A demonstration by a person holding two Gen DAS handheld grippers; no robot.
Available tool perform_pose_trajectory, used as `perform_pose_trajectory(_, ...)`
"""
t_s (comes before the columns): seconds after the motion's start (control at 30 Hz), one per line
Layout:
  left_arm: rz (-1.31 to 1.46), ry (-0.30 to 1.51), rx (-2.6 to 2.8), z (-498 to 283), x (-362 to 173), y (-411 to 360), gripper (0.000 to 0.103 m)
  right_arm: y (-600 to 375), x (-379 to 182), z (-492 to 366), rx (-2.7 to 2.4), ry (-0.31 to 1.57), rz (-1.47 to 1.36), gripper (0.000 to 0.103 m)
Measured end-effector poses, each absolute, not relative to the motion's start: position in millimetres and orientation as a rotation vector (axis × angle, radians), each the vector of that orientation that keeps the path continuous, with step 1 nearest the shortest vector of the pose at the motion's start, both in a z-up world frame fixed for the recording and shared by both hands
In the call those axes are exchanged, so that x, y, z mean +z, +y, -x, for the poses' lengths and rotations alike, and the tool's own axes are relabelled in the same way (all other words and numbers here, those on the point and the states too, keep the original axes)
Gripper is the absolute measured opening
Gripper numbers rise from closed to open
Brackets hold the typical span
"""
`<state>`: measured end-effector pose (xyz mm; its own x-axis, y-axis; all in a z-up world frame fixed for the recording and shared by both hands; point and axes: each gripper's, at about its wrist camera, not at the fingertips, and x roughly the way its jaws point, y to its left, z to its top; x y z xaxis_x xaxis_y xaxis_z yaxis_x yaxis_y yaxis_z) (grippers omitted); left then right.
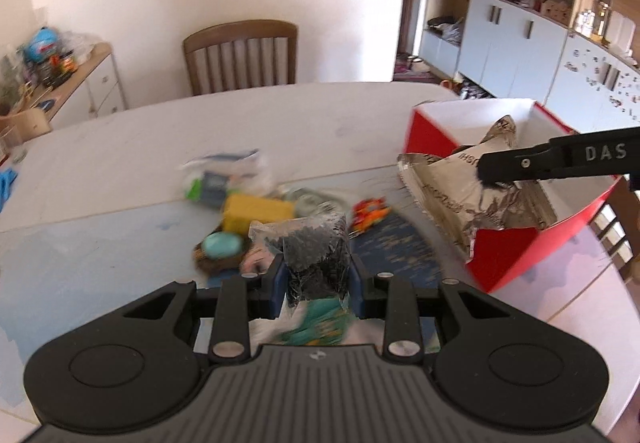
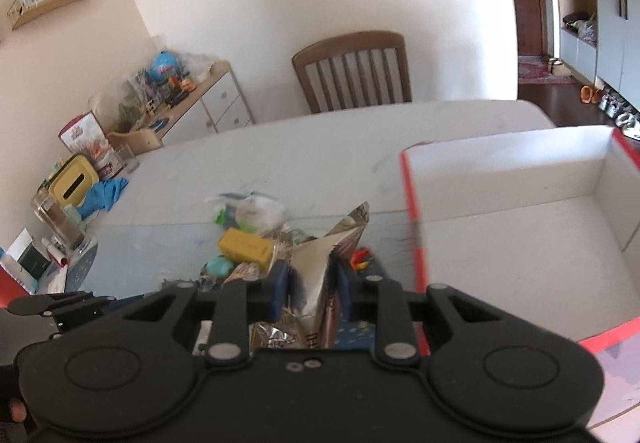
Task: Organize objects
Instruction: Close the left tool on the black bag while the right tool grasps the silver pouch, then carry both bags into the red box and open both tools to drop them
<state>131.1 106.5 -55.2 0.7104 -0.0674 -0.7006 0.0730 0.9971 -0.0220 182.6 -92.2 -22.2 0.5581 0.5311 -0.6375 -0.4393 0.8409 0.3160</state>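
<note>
In the left wrist view my left gripper (image 1: 318, 275) is shut on a clear packet of black bits with a teal lower part (image 1: 316, 247), held above the pile. My right gripper (image 2: 312, 283) is shut on a crumpled silver foil bag (image 2: 316, 263), which stands up between its blue pads. From the left wrist view, that foil bag (image 1: 452, 183) hangs over the near corner of the red box (image 1: 504, 255), with the right gripper (image 1: 492, 173) reaching in from the right. The red box (image 2: 416, 223) has a white inside with nothing visible on its floor.
A pile lies on the table (image 1: 120, 147): a yellow block (image 1: 256, 211), a teal oval (image 1: 222, 245), an orange toy (image 1: 370, 211) and a plastic bag of items (image 1: 224, 175). A wooden chair (image 1: 240, 59) stands behind. A blue glove (image 2: 102, 195) and yellow tissue box (image 2: 74, 183) sit far left.
</note>
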Motion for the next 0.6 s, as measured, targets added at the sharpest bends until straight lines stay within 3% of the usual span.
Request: perform_pose_trajectory(0.6, -0.103, 0.746, -0.270, -183, -27, -37, 0.031, -213, -15, -213, 0.449, 0.732, -0.156, 0.022)
